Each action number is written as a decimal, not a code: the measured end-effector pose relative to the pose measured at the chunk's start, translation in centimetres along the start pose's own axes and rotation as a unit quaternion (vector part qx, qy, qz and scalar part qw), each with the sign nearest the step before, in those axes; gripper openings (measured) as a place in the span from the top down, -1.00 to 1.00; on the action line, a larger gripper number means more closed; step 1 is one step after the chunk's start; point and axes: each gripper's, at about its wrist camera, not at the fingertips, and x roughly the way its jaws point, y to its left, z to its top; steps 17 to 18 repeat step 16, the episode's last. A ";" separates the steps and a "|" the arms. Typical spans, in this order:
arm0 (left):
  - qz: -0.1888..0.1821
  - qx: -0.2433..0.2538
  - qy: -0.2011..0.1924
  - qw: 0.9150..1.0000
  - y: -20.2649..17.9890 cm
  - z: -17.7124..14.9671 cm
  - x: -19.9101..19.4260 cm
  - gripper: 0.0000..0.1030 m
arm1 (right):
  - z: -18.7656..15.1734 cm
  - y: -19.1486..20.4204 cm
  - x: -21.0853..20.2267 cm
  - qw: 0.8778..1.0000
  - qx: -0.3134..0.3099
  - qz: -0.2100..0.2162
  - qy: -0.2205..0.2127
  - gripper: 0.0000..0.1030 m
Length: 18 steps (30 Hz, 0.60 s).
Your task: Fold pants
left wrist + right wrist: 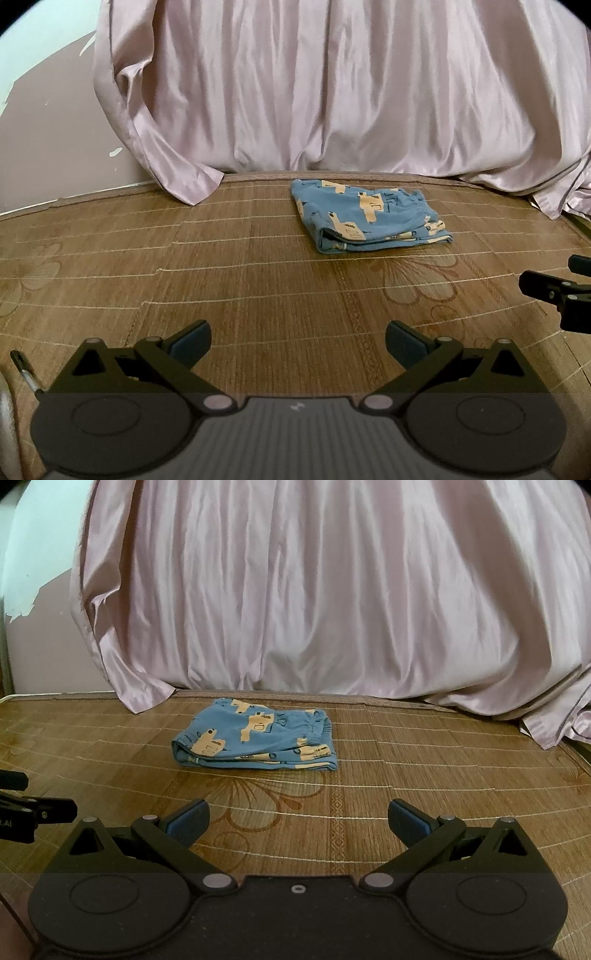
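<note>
Blue pants (pixel 365 216) with a yellow print lie folded into a small flat packet on the brown bamboo mat (pixel 240 280), near its far edge. The right wrist view has the same pants (pixel 258 740) ahead and a little left. My left gripper (pixel 297 343) hangs open over bare mat, well short of the pants, nothing between its fingers. My right gripper (pixel 298 821) is open too, equally far back and empty. Each gripper shows at the edge of the other's view: the right gripper (pixel 554 291) and the left gripper (pixel 33 808).
A pale pink satin curtain (pixel 332 92) hangs behind the mat and drapes onto its far edge. A wall (pixel 44 129) with chipped paint stands at the left. A thin metal rod (pixel 24 371) lies at the near left. The mat carries a printed flower pattern (pixel 255 797).
</note>
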 end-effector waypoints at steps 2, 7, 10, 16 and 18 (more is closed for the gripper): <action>0.001 -0.001 0.002 1.000 0.0 0.0 0.0 -0.99 | 0.0 0.0 0.0 1.000 -0.002 0.001 0.001 -0.99; 0.000 0.000 0.004 1.000 -0.2 0.0 0.1 -0.99 | -0.1 0.0 0.0 1.000 -0.002 0.001 0.002 -0.99; 0.002 0.002 0.003 1.000 -0.3 -0.1 0.0 -0.99 | -0.1 0.1 0.0 1.000 -0.003 0.001 0.003 -0.99; 0.005 0.004 0.004 1.000 -0.4 -0.1 0.1 -0.99 | 0.0 0.0 0.2 1.000 -0.003 0.002 0.004 -0.99; 0.005 0.004 0.004 1.000 -0.4 -0.1 0.1 -0.99 | 0.0 0.0 0.2 1.000 -0.003 0.002 0.004 -0.99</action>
